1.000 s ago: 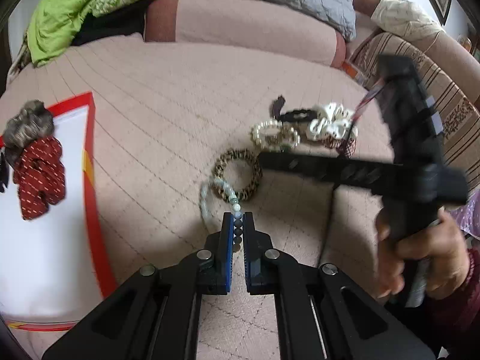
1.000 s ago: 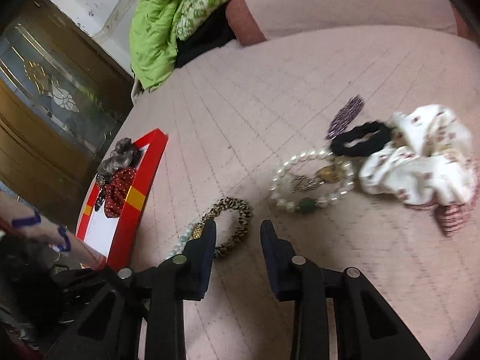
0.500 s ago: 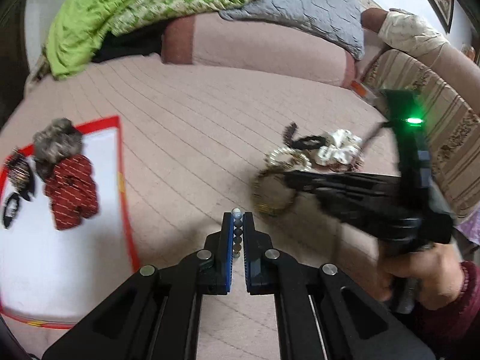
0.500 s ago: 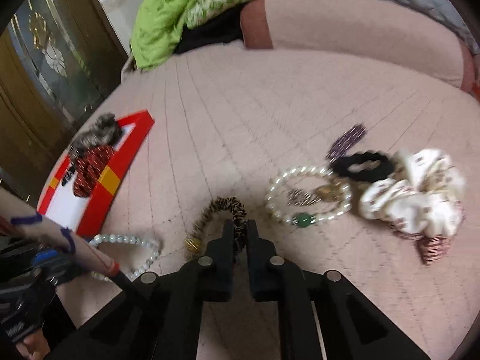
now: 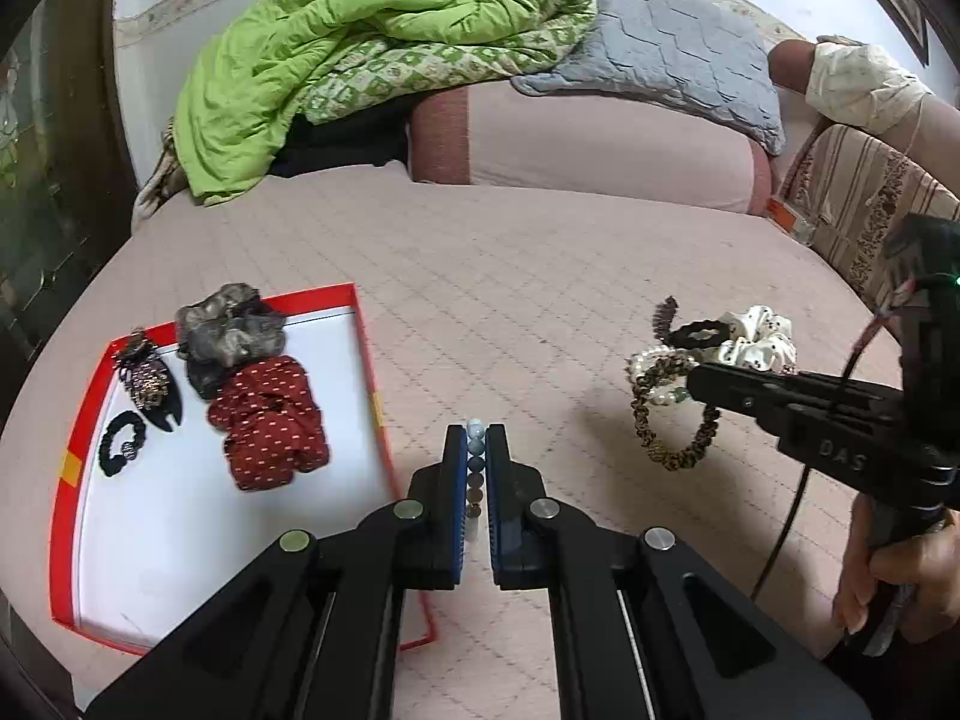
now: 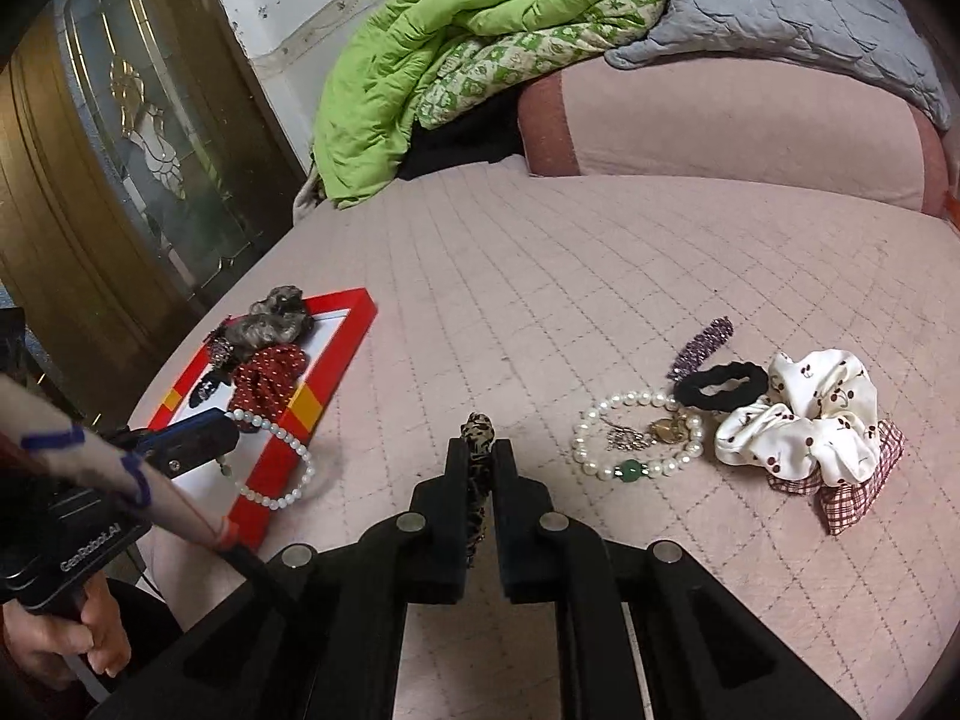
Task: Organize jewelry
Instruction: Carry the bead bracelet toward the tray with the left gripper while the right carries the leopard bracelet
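Note:
My left gripper [image 5: 477, 438] is shut on a pale bead bracelet [image 5: 475, 468]; the bracelet [image 6: 273, 459] hangs over the edge of the red tray [image 6: 282, 450]. My right gripper [image 6: 478, 456] is shut on a leopard-print hair band [image 6: 478, 480], which hangs lifted above the bed [image 5: 675, 420]. The red tray [image 5: 366, 336] with white floor holds a grey scrunchie [image 5: 231, 330], a red dotted scrunchie [image 5: 267, 420], a black hair clip [image 5: 147, 378] and a black hair tie [image 5: 122, 441].
On the pink quilted bed lie a pearl bracelet with a green bead [image 6: 636, 444], a black scrunchie [image 6: 720, 385], a white cherry scrunchie [image 6: 804, 420], a plaid bow [image 6: 852, 495] and a purple clip [image 6: 702, 348]. A green blanket [image 5: 336, 60] and bolster [image 5: 600, 150] lie behind.
My right gripper shut on the leopard hair band and lifted it off the bed. My left gripper carried the bead bracelet left to the tray's edge.

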Demonstrator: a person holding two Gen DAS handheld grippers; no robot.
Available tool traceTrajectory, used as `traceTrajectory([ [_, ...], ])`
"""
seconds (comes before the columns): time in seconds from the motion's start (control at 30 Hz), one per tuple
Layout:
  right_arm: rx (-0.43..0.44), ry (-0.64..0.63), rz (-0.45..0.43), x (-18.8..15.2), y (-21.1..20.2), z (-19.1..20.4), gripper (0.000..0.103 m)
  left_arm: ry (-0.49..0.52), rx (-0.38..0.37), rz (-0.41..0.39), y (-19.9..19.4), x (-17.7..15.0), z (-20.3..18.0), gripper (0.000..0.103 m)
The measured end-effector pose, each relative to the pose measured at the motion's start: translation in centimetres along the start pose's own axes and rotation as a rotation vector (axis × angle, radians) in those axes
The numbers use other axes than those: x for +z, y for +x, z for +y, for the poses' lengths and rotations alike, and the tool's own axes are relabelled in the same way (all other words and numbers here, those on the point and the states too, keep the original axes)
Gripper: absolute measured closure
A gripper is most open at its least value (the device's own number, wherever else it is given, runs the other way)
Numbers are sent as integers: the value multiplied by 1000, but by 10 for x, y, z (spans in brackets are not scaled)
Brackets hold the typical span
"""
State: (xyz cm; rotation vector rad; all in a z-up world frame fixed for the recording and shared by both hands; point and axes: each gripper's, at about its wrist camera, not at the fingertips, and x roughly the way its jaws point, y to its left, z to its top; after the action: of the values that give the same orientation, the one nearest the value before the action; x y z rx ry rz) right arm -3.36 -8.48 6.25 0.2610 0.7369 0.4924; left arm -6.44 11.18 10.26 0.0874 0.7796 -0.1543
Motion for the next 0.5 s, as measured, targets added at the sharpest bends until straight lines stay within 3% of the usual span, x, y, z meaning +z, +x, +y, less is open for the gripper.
traceTrajectory([
  [0.5,43,-34,12,-4,3,42,95,-30,34,-21,-10,-8,30,97],
])
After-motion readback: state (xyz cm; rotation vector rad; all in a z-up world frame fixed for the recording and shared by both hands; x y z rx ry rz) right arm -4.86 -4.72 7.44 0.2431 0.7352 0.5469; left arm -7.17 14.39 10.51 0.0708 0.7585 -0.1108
